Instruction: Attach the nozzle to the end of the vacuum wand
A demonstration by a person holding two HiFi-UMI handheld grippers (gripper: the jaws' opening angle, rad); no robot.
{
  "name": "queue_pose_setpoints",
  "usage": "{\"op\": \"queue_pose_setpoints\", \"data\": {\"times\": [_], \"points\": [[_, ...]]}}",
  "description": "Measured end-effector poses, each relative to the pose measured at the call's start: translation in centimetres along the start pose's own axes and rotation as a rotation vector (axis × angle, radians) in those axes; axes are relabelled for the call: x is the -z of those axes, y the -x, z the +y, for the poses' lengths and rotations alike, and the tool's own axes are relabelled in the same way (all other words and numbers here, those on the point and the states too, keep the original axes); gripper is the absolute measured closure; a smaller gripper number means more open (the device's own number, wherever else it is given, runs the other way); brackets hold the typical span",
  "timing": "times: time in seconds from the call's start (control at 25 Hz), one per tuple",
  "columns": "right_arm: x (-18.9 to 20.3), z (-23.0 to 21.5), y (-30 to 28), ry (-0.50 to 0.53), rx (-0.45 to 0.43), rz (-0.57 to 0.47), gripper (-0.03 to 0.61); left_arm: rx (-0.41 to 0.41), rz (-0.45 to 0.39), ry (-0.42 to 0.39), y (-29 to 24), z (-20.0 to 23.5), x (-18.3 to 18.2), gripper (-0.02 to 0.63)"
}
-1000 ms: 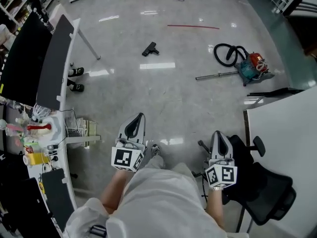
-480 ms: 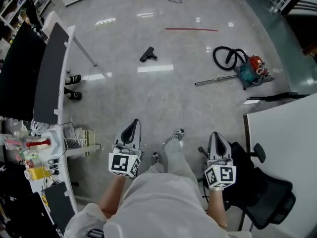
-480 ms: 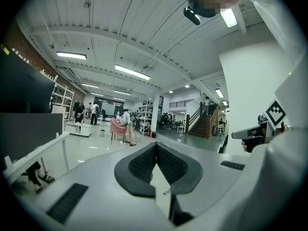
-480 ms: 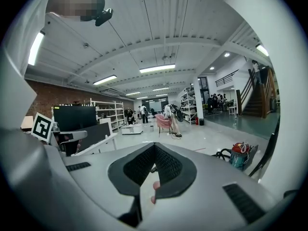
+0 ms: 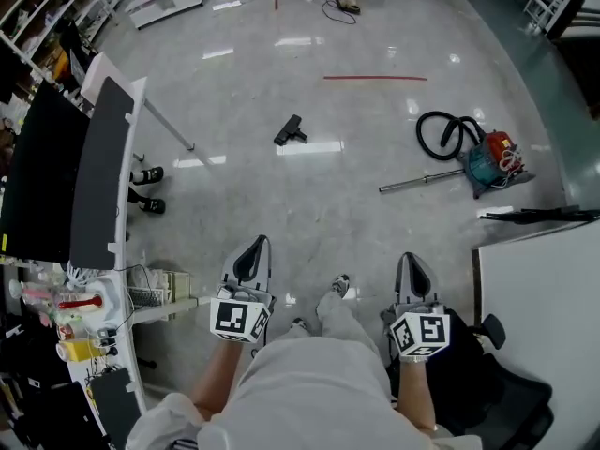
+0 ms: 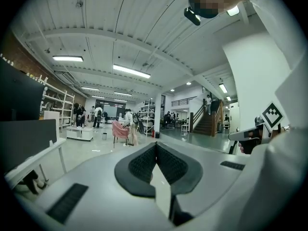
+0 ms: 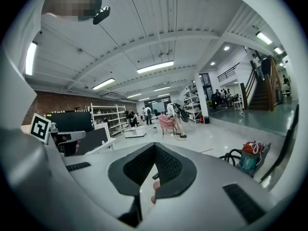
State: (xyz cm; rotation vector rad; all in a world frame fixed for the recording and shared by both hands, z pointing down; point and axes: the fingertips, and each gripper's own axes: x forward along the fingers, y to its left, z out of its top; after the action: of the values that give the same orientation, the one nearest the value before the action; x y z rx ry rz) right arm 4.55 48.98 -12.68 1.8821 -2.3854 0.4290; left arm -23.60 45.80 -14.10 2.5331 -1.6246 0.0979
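A person stands on a wide grey floor with a left hand-held gripper and a right hand-held gripper held out in front, both with jaws closed and nothing between them. The black nozzle lies alone on the floor well ahead. Well apart from it, to the right, the metal vacuum wand lies flat, running to the red and teal vacuum cleaner beside its coiled black hose. The floor between the person and both pieces is open. It is hemmed on the left by a long desk with dark panels and a pair of shoes under it, and on the right by a white desk and a black chair. A red strip marks the floor farther off. Small items, one red and one yellow, crowd the left desk's near end, too small to identify. Only the gripper views show the hall beyond: the left hand-held gripper faces a pink chair and stairs. The right hand-held gripper faces loaded shelves, whose contents cannot be made out, with the vacuum cleaner low to its right.
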Motion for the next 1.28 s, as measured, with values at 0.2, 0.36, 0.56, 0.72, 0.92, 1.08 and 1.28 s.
{"op": "queue_pose_setpoints", "data": {"times": [0.2,0.36,0.56,0.72,0.92,1.08,1.28], "points": [[-2.3,-4.4,-4.5,-0.008,-0.042,-0.021,0.577,-0.035,-0.007,-0.001,-5.2,-1.5,-0.9,0.603],[-3.7,-7.3,-7.1,-0.032,-0.054,-0.047,0.577,-0.053,-0.021,-0.026,-8.3,-2.3,-1.9,0.603],[-3.8,-8.7,-8.5,-0.059,-0.042,-0.046,0.577,-0.057,-0.027,-0.043,-10.4,-1.8,-3.3,0.603],[-4.0,-9.3,-10.0,-0.064,-0.006,-0.043,0.577,-0.051,-0.032,-0.027,-12.7,-0.2,-3.6,0.603],[-4.1,-10.6,-12.1,-0.05,0.075,-0.036,0.577,0.007,-0.029,0.002,-17.5,1.6,-3.0,0.603],[-5.1,-11.1,-15.1,-0.053,0.153,-0.028,0.577,0.073,-0.015,0.008,-22.7,3.7,-3.1,0.603],[-7.4,-10.0,-20.1,-0.009,0.214,-0.032,0.577,0.156,-0.033,0.013,-29.5,7.4,-4.6,0.603]]}}
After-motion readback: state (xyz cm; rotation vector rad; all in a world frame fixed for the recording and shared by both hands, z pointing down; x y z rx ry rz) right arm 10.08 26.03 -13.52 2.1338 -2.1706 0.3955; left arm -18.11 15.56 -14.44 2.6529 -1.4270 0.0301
